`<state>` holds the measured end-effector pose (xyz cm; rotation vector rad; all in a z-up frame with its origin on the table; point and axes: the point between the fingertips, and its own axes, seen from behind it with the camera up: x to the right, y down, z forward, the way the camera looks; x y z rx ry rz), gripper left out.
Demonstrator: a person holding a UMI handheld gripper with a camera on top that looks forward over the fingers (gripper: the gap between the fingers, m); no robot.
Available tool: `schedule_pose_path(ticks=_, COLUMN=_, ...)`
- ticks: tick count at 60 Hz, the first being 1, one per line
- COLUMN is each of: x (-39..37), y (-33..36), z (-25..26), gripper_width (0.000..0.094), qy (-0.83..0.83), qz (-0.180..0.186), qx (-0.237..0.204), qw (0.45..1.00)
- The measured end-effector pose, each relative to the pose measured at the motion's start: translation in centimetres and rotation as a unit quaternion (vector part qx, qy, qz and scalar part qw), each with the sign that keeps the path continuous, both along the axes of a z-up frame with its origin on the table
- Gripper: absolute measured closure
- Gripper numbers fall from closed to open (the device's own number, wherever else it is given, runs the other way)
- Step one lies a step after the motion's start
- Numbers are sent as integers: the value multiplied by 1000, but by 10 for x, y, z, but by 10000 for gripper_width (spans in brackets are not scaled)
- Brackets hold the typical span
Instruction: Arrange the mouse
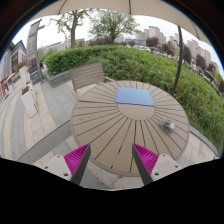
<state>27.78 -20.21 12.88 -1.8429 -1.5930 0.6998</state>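
Observation:
A small grey mouse [168, 126] lies on the right side of a round slatted wooden table [105, 125], well ahead and to the right of my fingers. A blue mouse mat [135, 97] lies flat at the far middle of the table. My gripper [112, 160] hovers over the table's near edge. It is open and empty, its magenta pads [77, 158] spread wide apart with only the table's slats between them.
A wooden bench [86, 74] stands beyond the table on the left. A green hedge [150, 65] runs behind and to the right. Grey paving [30, 120] lies to the left. A thin pole [181, 55] stands at the right.

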Motion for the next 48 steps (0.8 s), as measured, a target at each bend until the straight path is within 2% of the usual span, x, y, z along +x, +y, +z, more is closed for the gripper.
schedule_pose_path(ticks=5, x=11, y=8, z=-4, gripper_width=81, qy=2, qz=-17, qx=0, qw=1000)
schedule_pose_path(ticks=8, x=13, y=42, z=-12, gripper_width=80, qy=3, qz=-31, qx=5, qw=999)
schedule_pose_path(ticks=13, x=20, y=59, z=-18, gripper_width=80, qy=-4, qz=-69, qx=12, qw=998)
schedule_pose_path(ticks=14, x=25, y=88, z=-24, gripper_width=79, qy=-4, qz=-73, qx=10, qw=997)
schedule_pose_path(ticks=19, x=31, y=119, z=-33, gripper_width=75, qy=-12, qz=-111, qx=7, qw=994)
schedule_pose_path(ticks=27, x=53, y=174, z=-49, gripper_width=70, qy=-11, qz=-150, qx=14, qw=988)
schedule_pose_path(ticks=39, x=61, y=231, z=-61, gripper_width=70, qy=1, qz=-179, qx=46, qw=983)
schedule_pose_path(ticks=48, x=41, y=256, z=-72, gripper_width=71, qy=27, qz=-173, qx=48, qw=983)
